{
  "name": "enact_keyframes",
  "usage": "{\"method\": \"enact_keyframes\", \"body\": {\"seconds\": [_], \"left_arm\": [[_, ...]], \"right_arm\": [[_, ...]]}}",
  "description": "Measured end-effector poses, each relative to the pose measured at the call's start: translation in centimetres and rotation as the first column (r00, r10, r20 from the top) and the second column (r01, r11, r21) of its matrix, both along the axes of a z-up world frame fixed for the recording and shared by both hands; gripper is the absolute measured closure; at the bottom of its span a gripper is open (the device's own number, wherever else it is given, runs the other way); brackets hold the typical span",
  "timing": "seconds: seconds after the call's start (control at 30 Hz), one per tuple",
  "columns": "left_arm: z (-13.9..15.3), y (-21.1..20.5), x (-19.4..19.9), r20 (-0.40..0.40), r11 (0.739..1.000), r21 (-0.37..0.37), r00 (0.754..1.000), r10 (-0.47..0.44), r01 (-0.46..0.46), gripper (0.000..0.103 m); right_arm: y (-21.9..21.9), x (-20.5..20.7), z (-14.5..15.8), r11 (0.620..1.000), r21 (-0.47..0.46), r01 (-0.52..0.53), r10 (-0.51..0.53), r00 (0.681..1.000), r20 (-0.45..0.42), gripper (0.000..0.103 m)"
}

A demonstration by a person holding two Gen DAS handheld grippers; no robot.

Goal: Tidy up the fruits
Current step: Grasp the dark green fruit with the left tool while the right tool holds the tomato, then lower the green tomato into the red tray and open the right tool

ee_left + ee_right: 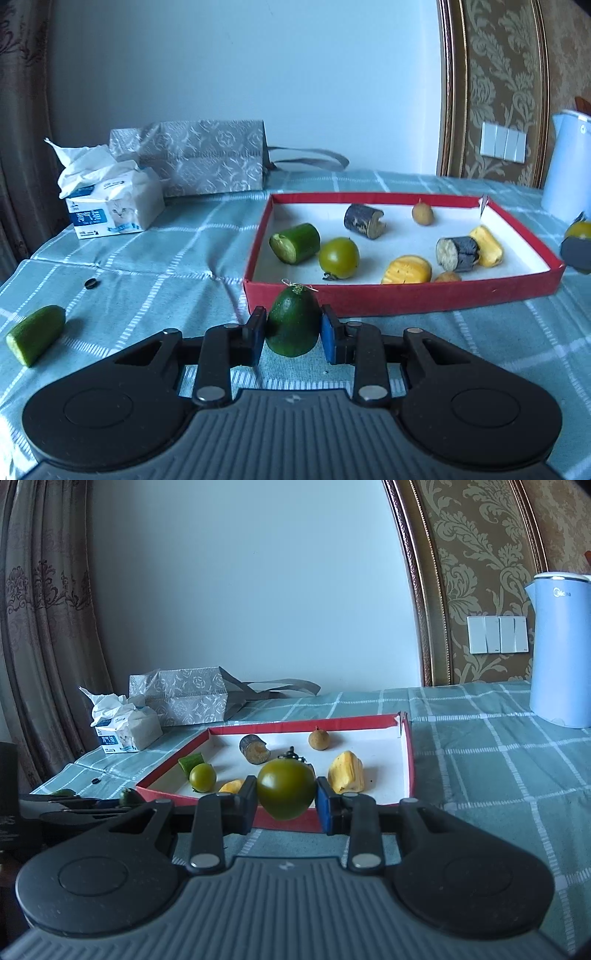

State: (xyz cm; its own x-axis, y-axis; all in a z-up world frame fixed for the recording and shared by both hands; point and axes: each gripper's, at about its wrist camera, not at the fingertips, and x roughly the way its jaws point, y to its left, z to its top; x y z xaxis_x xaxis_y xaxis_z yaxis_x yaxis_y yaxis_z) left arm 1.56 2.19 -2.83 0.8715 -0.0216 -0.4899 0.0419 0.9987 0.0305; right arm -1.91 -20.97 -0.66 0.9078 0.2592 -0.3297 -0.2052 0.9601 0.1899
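My left gripper is shut on a dark green lime-like fruit, just in front of the near wall of the red tray. My right gripper is shut on a green tomato, held at the tray's near edge; it shows at the left wrist view's right edge. In the tray lie a cucumber piece, a green tomato, two dark sugarcane pieces, yellow jackfruit pieces and small brown longans. Another cucumber piece lies on the cloth at left.
A tissue pack and a grey patterned bag stand at the back left. A blue kettle stands at the back right. A small dark ring lies on the checked tablecloth.
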Motion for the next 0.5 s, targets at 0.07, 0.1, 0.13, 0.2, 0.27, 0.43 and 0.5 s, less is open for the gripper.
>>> {"method": "enact_keyframes", "body": {"seconds": [0.07, 0.1, 0.13, 0.2, 0.27, 0.43, 0.5], "left_arm": [[0.2, 0.2, -0.3, 0.004, 1.0, -0.017, 1.0, 0.004, -0.004, 0.074], [0.2, 0.2, -0.4, 0.006, 1.0, -0.024, 1.0, 0.008, -0.008, 0.074], [0.1, 0.3, -0.5, 0.008, 1.0, -0.026, 1.0, 0.012, -0.012, 0.074], [-0.1, 0.3, -0.6, 0.014, 1.0, -0.021, 1.0, 0.014, -0.014, 0.074], [-0.2, 0.5, -0.5, 0.009, 0.999, -0.033, 1.0, 0.013, -0.012, 0.074], [-0.4, 1.0, -0.4, 0.001, 0.998, -0.057, 1.0, 0.014, -0.014, 0.074], [-0.5, 1.3, -0.3, -0.001, 0.997, -0.069, 1.0, 0.018, -0.018, 0.074]], "right_arm": [[0.1, 0.1, -0.1, 1.0, -0.003, 0.003, -0.003, 1.0, -0.005, 0.072], [0.1, 0.2, -0.2, 1.0, -0.003, 0.005, -0.005, 1.0, -0.007, 0.072], [0.2, 0.2, -0.2, 1.0, -0.005, 0.006, -0.006, 1.0, -0.009, 0.072], [0.4, 0.3, -0.3, 1.0, -0.007, 0.005, -0.005, 1.0, -0.012, 0.072], [0.6, 0.3, -0.3, 1.0, -0.014, 0.008, -0.009, 1.0, -0.012, 0.072], [1.3, 0.8, -0.6, 0.999, -0.041, 0.009, -0.01, 1.0, -0.023, 0.072], [1.6, 1.0, -0.7, 0.999, -0.052, 0.013, -0.015, 1.0, -0.025, 0.072]]}}
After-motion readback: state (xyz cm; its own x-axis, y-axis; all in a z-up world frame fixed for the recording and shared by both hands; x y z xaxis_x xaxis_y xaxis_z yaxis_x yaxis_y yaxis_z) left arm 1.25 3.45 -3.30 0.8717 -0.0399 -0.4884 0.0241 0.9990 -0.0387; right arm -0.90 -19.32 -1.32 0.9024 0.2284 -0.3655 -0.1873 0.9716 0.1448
